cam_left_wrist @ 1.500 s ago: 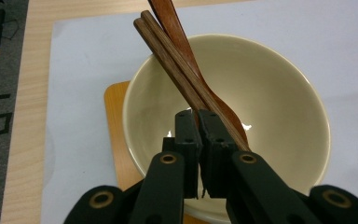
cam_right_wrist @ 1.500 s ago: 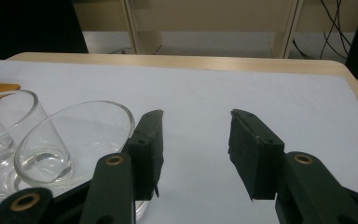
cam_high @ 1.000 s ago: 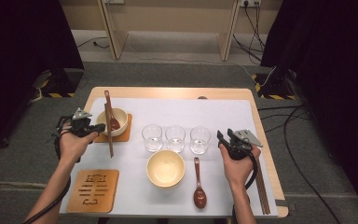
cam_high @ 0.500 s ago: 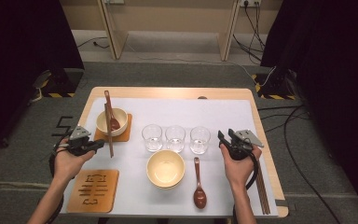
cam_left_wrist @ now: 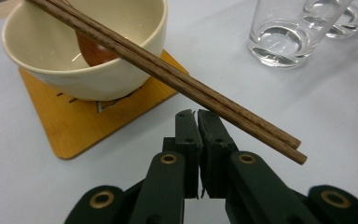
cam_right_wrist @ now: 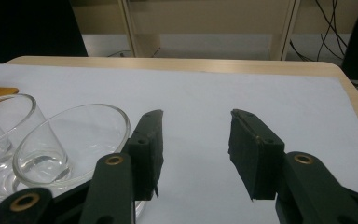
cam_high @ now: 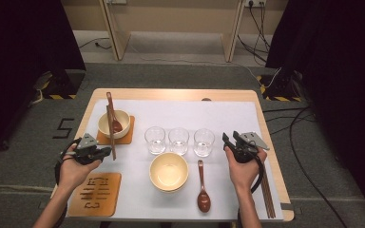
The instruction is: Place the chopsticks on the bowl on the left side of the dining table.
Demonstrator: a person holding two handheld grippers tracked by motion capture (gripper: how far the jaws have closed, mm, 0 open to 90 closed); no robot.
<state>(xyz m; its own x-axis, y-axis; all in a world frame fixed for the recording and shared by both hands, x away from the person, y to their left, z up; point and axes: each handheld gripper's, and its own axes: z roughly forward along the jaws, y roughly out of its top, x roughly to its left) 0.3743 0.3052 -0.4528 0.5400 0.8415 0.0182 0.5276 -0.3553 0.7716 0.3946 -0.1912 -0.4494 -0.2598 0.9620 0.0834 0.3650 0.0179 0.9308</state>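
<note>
My left gripper (cam_high: 107, 151) hovers over the table's left side, jaws shut with nothing between them. In the left gripper view its tips (cam_left_wrist: 196, 115) sit just short of the near ends of a pair of brown chopsticks (cam_left_wrist: 177, 81). The chopsticks lie across a cream bowl (cam_left_wrist: 70, 70) that holds a dark spoon and stands on an orange coaster (cam_left_wrist: 74, 128). My right gripper (cam_high: 228, 140) is open at the table's right side, beside the rightmost glass (cam_right_wrist: 70, 142), and holds nothing.
Three clear glasses (cam_high: 178, 140) stand in a row mid-table. In front of them sit a second cream bowl (cam_high: 169, 172) and a wooden spoon (cam_high: 202, 189). Another coaster (cam_high: 95, 194) lies front left. More chopsticks (cam_high: 266, 192) lie along the right edge.
The left hand has drawn back from beside the bowl toward the table's near left, sinking a little. The right hand has stayed put.
</note>
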